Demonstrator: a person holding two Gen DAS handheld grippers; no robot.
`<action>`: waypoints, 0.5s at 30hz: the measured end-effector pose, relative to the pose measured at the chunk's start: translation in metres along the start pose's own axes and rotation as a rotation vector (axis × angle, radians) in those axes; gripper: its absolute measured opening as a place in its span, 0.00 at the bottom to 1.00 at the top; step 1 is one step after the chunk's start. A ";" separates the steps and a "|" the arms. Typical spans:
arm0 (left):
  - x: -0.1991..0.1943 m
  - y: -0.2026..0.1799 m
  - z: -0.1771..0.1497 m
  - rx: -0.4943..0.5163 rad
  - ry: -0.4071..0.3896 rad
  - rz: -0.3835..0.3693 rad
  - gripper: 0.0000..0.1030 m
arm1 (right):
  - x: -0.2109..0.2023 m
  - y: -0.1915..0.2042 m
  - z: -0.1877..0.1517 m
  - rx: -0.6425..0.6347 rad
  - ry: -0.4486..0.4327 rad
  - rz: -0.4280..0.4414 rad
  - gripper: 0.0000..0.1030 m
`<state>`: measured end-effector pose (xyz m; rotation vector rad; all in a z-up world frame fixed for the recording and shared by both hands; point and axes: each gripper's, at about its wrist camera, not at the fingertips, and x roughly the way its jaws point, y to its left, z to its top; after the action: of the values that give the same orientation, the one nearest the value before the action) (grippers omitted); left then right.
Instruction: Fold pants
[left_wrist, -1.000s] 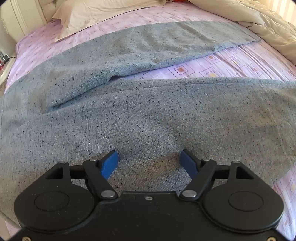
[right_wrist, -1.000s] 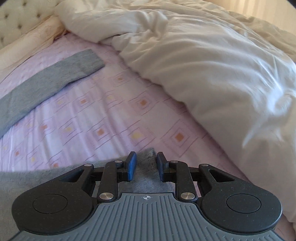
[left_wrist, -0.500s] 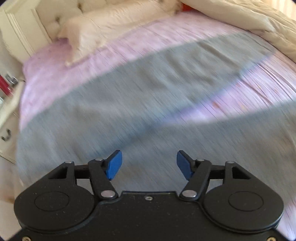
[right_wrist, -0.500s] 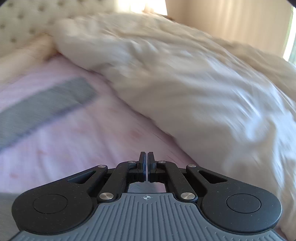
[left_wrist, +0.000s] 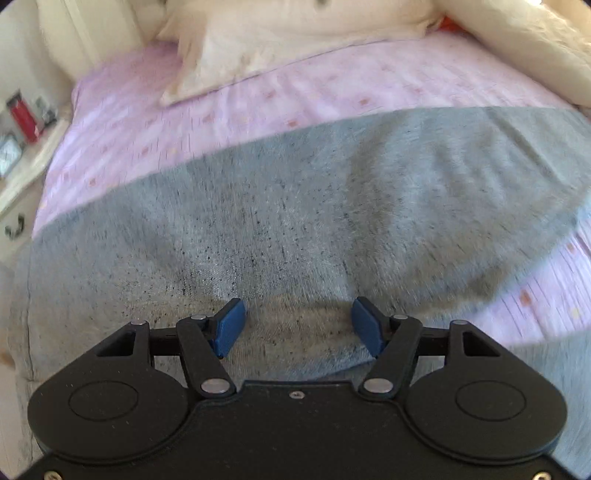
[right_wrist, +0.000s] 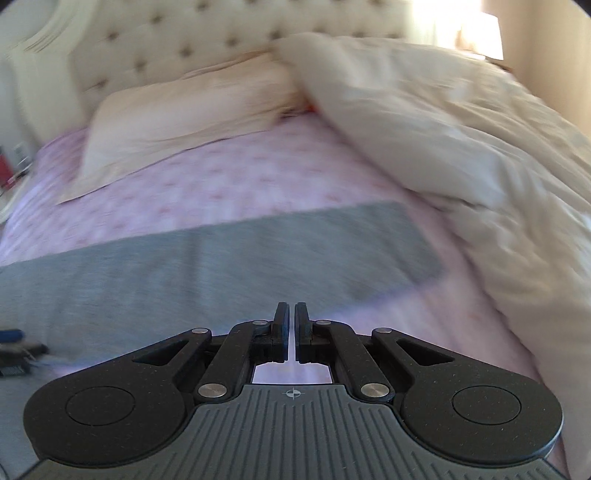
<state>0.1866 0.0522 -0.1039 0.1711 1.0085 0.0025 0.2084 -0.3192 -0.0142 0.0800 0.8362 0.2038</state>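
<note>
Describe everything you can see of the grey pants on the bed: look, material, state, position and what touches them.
The grey pants look like soft knit fabric flecked with dark specks. They lie spread flat on the pink patterned sheet, one leg stretching toward the cream duvet and ending in a straight hem. Slight wrinkles show. The left claw is open over the cloth without gripping it; contact is unclear.

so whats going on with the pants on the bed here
A person is folding grey pants spread on a bed's pink sheet, a gripper in each hand. The left gripper hangs open over the cloth, gripping nothing. The right gripper is shut and looks empty, above the sheet near one leg.
</note>
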 end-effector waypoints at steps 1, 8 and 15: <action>-0.001 0.000 -0.004 0.016 0.002 -0.005 0.67 | 0.007 0.010 0.011 -0.022 0.013 0.027 0.04; 0.006 0.006 0.007 0.012 0.064 -0.041 0.69 | 0.090 0.084 0.056 -0.196 0.046 0.153 0.04; 0.007 0.003 0.016 0.023 0.106 -0.056 0.71 | 0.159 0.111 0.069 -0.183 0.019 0.131 0.04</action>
<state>0.2038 0.0532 -0.1013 0.1646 1.1193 -0.0517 0.3470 -0.1769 -0.0668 -0.0392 0.8288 0.4034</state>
